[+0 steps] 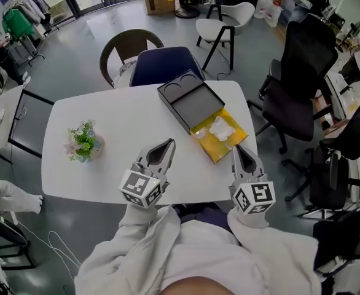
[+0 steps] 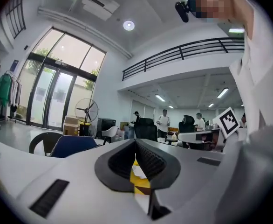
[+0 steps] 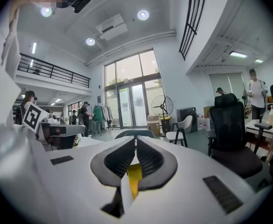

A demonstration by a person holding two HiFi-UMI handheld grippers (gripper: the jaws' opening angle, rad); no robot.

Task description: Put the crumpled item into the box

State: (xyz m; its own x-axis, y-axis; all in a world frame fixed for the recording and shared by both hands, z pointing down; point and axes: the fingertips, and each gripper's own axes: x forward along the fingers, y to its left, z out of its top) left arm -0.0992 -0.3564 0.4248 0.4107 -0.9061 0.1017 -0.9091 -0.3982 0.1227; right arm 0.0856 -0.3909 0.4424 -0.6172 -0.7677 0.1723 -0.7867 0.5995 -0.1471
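A crumpled white paper item (image 1: 220, 128) lies inside the open yellow box (image 1: 212, 149) on the white table (image 1: 118, 118). A black tray-like lid (image 1: 189, 100) rests against the box's far side. My left gripper (image 1: 169, 144) hovers over the table's near edge, left of the box, jaws together and empty. My right gripper (image 1: 238, 148) sits just at the box's near corner, jaws also together with nothing held. In the left gripper view the closed jaws (image 2: 135, 142) leave a slit showing the yellow box (image 2: 142, 183). The right gripper view shows shut jaws (image 3: 136, 139) over yellow (image 3: 134, 178).
A small potted plant (image 1: 83, 141) stands on the table's left side. A blue chair (image 1: 166, 64) and a brown chair (image 1: 128, 43) are behind the table. A black office chair (image 1: 300, 72) stands to the right. People stand in the distance.
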